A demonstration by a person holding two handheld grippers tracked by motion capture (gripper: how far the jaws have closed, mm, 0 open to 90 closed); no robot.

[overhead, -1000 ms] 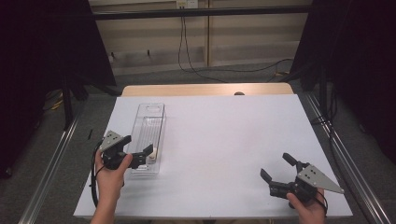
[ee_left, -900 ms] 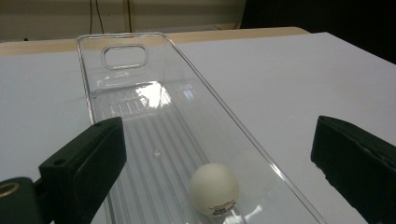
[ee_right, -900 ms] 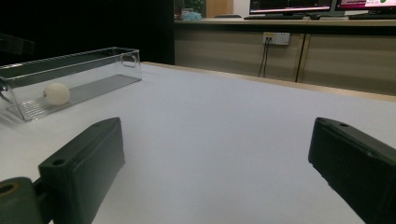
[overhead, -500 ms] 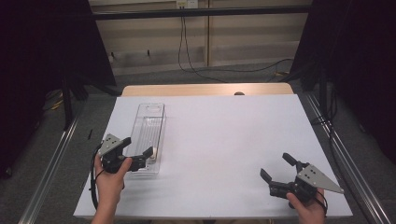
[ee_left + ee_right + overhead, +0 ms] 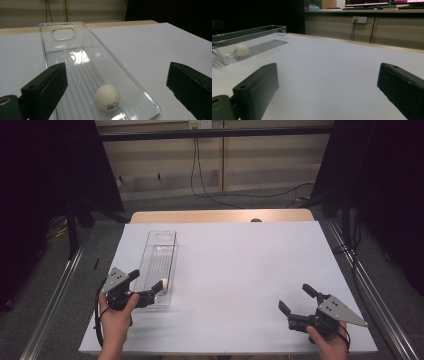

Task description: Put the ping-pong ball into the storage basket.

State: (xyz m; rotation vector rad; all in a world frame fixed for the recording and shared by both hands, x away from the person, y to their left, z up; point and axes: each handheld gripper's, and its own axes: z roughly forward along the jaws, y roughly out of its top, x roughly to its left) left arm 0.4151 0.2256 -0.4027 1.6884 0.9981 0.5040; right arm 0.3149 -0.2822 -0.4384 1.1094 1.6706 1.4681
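- High view: left gripper (image 5: 144, 286) is sitting released at the near end of the clear tray (image 5: 161, 251), at seven o'clock on the table (image 5: 240, 270); ball (image 5: 163, 283) is lying inside that end. Right gripper (image 5: 296, 299) is resting spread at five o'clock.
- Left gripper view: jaws are gaping either side of the ball (image 5: 108, 97). Best centring over it before closing gently. Red print, unreadable.
- Right gripper view: jaws are standing apart; tray (image 5: 249, 40) at ten o'clock.
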